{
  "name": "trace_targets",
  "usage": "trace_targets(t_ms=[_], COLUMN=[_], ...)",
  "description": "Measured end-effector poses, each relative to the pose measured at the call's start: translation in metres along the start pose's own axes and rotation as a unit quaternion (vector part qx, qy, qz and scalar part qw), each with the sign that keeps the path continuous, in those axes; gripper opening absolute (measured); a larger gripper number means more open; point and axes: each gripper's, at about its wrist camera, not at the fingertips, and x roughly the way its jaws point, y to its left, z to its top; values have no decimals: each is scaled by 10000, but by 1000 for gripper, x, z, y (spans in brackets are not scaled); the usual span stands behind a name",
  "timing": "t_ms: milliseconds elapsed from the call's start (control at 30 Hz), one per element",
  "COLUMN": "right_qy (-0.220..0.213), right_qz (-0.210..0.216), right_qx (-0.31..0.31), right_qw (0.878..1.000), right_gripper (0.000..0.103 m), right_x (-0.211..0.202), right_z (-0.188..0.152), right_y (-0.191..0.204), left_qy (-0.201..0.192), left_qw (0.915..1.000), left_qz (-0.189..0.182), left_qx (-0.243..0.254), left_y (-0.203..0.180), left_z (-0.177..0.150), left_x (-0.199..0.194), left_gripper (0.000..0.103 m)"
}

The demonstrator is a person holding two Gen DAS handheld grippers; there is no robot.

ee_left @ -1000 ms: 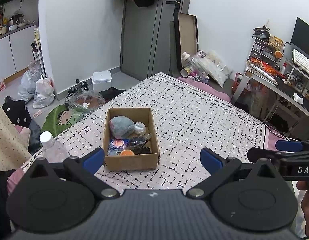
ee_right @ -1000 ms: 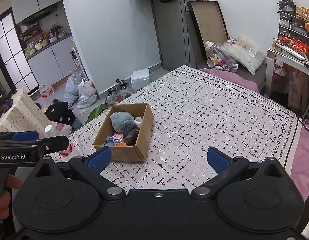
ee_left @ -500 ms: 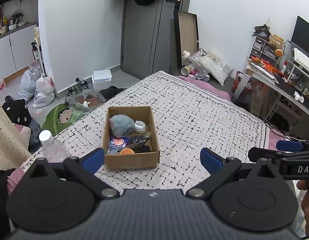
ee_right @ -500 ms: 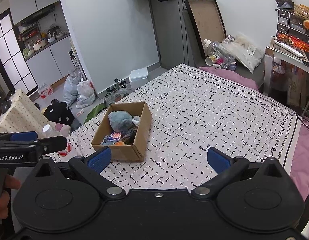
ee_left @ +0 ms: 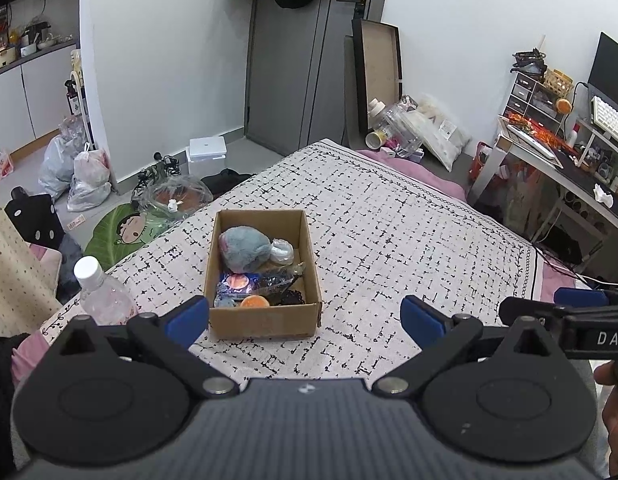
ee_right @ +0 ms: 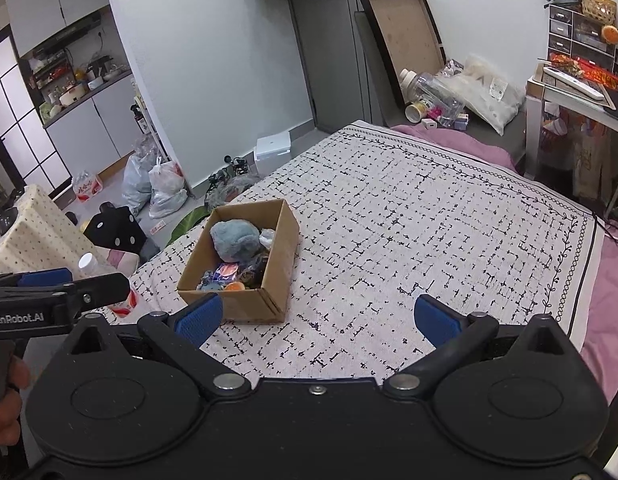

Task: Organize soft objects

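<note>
An open cardboard box [ee_left: 265, 322] [ee_right: 279, 276] stands on the patterned bedspread [ee_left: 389, 240] [ee_right: 409, 220]. A grey-blue plush toy [ee_left: 243, 248] [ee_right: 235, 240] lies in its far end, over a clear wrapped item [ee_left: 283, 250], shiny packets [ee_left: 239, 282] and an orange ball [ee_left: 253, 302] [ee_right: 235, 286]. My left gripper [ee_left: 305, 318] hovers open just in front of the box, nothing between its blue pads. My right gripper [ee_right: 315, 318] is open too, to the right of the box's near corner. Each gripper shows at the edge of the other's view.
A plastic water bottle [ee_left: 103, 294] stands at the bed's left edge near the box. Bags [ee_left: 85, 176], a green cartoon cushion [ee_left: 125, 232] and a white box [ee_left: 207, 152] lie on the floor to the left. A cluttered desk [ee_left: 557, 160] stands to the right.
Both views have shifted slightly; the box sits a little farther away and lower-left in the right wrist view. Both grippers stay open and empty.
</note>
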Motion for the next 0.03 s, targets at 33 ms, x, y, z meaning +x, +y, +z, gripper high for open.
trace_targets(t_ms=[33], right_qy=[4], right_qz=[1], right_qx=[17], right_qw=[10000], right_gripper=[103], right_x=[1], right_z=[0], right_y=[-1], left_qy=[-16], left_qw=[10000], left_qz=[-32], left_qx=[-1], left_y=[0], left_z=[0], left_x=[0], left_gripper=[101])
